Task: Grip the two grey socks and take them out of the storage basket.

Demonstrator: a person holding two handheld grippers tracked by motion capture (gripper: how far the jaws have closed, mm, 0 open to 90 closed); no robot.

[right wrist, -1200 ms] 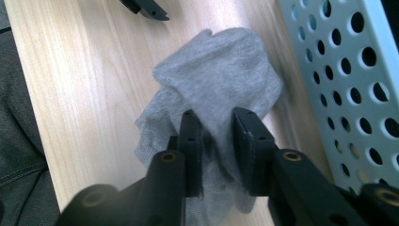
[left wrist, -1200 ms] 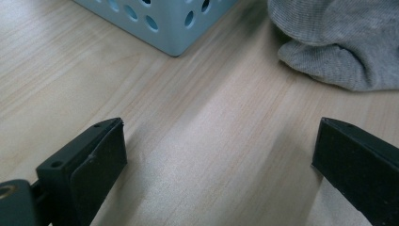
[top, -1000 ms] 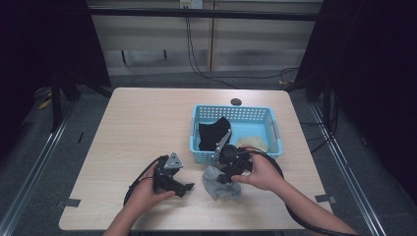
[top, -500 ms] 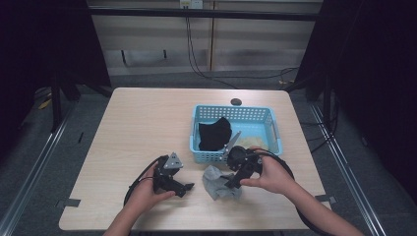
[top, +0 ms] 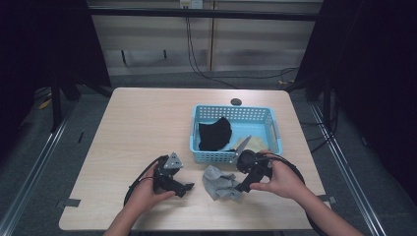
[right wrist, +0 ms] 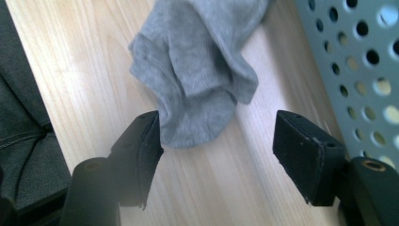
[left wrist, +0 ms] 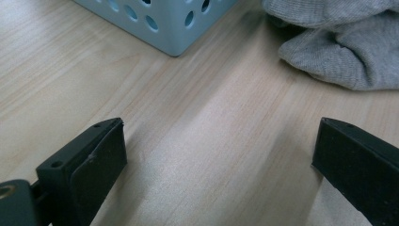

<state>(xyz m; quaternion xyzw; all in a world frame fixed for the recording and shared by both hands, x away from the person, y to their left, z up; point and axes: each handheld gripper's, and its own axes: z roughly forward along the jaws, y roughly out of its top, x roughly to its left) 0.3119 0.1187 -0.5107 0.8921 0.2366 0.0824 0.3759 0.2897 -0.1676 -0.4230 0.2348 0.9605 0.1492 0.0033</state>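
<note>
A crumpled grey sock [top: 220, 181] lies on the wooden table [top: 142, 128] just in front of a blue basket [top: 216, 156]. My right gripper [top: 242, 187] sits at the sock's right edge. Its jaws have just been opening. In the right gripper view the sock [right wrist: 197, 70] lies flat, its tip between the open jaws of my right gripper [right wrist: 216, 146] and beside one pad, unpressed. My left gripper [top: 189, 187] rests on the table left of the sock. It [left wrist: 219, 155] stands wide open over bare wood, with the sock [left wrist: 343, 42] farther off.
The basket [right wrist: 357, 70] holds a black cloth [top: 215, 133] and a pale cloth [top: 241, 143]. A small dark disc [top: 236, 102] lies behind the basket. Cables loop from both grippers over the near table edge. Dark trousers [right wrist: 23, 141] show beyond that edge.
My right gripper has drawn back to the right, off the grey sock, and its jaws stand wider. The sock stays on the table. The left hand has not moved.
</note>
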